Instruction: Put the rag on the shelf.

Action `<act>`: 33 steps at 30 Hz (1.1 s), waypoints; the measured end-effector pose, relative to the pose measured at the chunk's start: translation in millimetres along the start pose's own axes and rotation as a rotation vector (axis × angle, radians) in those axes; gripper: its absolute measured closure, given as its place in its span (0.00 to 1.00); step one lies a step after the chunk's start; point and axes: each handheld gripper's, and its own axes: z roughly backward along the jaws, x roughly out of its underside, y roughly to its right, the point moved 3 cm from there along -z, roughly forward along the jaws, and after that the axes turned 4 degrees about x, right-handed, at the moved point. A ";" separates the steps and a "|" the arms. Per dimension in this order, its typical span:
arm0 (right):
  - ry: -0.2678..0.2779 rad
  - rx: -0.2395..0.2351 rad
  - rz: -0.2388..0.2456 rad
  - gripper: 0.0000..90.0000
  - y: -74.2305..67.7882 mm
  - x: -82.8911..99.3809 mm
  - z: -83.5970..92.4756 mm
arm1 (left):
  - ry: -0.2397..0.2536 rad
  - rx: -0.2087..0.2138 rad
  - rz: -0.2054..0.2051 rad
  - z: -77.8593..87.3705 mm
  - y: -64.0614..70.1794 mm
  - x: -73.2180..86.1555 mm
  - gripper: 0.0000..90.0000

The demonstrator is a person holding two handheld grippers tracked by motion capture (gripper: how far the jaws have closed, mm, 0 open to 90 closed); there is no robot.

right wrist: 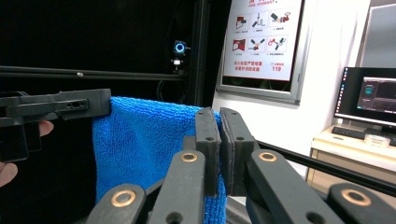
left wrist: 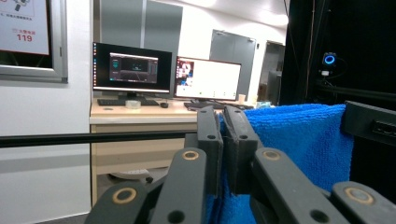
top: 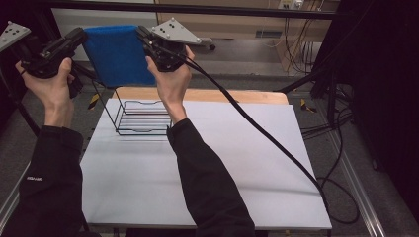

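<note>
A blue towel hangs stretched in the air above the far left of the table, held by its two top corners. My left gripper is shut on its left corner, and my right gripper is shut on its right corner. In the left gripper view the towel is pinched between the closed jaws of my left gripper and runs off to the right. In the right gripper view my right gripper clamps the towel, which stretches left to the other gripper.
A black wire rack stands on the white table below the towel. A black cable trails from the right gripper across the table. Desks with monitors stand beyond the table, and cables lie on the floor at right.
</note>
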 end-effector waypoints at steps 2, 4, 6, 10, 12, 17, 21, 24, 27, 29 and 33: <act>-0.001 0.000 0.010 0.97 1.7 -1.7 -5.0 | 0.006 0.000 0.019 -2.7 -4.3 -0.6 0.95; -0.001 -0.003 0.015 0.97 2.3 -2.7 -9.6 | 0.000 -0.011 0.021 -6.0 -8.0 -0.9 0.95; -0.001 -0.001 0.014 0.97 2.3 -2.4 -13.4 | 0.000 -0.017 0.017 -9.0 -11.6 -1.0 0.95; -0.011 -0.001 0.009 0.97 5.5 1.7 -19.8 | 0.008 -0.015 0.036 -15.1 -17.6 0.1 0.95; -0.015 0.002 0.009 0.97 7.8 4.0 -22.4 | 0.002 -0.022 0.029 -19.0 -18.6 -0.5 0.95; -0.016 0.016 0.018 0.97 13.2 7.3 -26.9 | -0.003 -0.032 0.002 -28.1 -19.7 -3.7 0.95; -0.023 0.021 0.036 0.97 17.0 10.6 -30.2 | -0.011 -0.035 -0.002 -33.1 -21.6 1.0 0.95; -0.035 0.021 0.035 0.97 20.0 16.0 -34.2 | -0.022 -0.039 0.008 -36.2 -25.6 7.8 0.95; -0.055 0.021 0.052 0.97 22.5 21.7 -38.2 | -0.030 -0.035 0.019 -38.5 -29.3 14.3 0.95; -0.060 0.018 0.053 0.97 22.9 24.0 -39.1 | -0.036 -0.035 0.019 -39.3 -30.8 18.5 0.95; -0.076 0.014 0.051 0.97 23.1 28.5 -38.6 | -0.047 -0.022 0.032 -38.1 -32.8 28.3 0.95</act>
